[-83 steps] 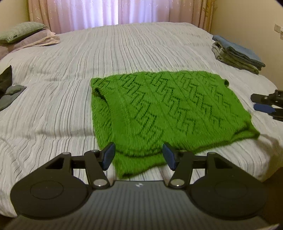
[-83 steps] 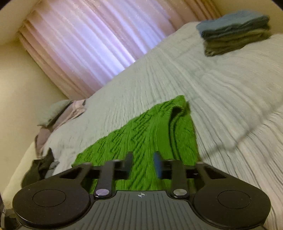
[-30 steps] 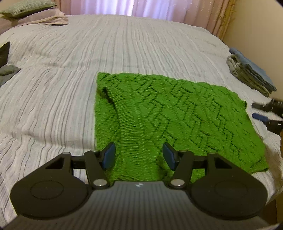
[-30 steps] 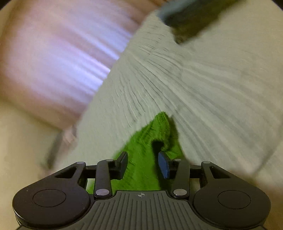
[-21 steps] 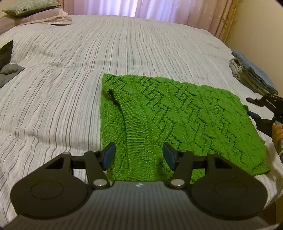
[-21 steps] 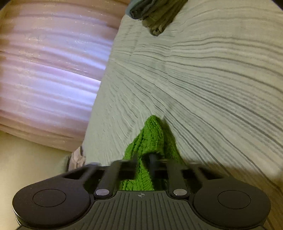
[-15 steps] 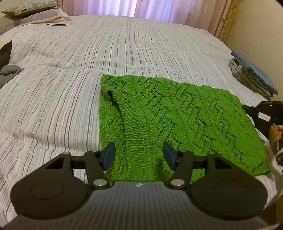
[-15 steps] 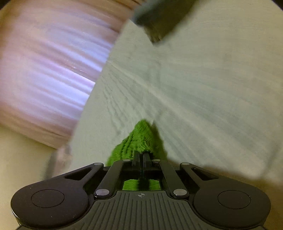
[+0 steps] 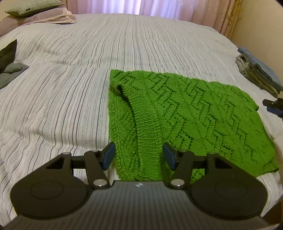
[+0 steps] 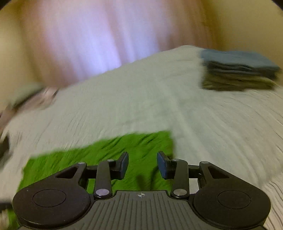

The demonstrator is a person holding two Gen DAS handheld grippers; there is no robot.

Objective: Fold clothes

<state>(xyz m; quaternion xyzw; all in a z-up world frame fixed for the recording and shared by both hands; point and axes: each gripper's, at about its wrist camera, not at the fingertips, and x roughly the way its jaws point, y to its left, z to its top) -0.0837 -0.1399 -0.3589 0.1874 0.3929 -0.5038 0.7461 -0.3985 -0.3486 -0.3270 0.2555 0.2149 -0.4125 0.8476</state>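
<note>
A green knitted sweater (image 9: 185,113) lies folded flat on the striped bedspread (image 9: 70,88). My left gripper (image 9: 138,155) hovers open over the sweater's near edge, with nothing between its fingers. In the blurred right wrist view the sweater (image 10: 106,152) lies flat below my right gripper (image 10: 143,165), whose jaws are opening with nothing gripped between them. The right gripper's tips (image 9: 273,106) show at the right edge of the left wrist view, just past the sweater's far right corner.
A stack of folded clothes (image 9: 258,72) sits at the bed's right side, also in the right wrist view (image 10: 238,72). Pillows (image 9: 35,10) lie at the head, dark garments (image 9: 8,67) at the left edge. Curtains (image 9: 159,8) hang behind.
The right gripper shut on the sweater's corner, then let it go, rolled level and lifted away. The sweater's right corner now lies flat. The left gripper barely moved.
</note>
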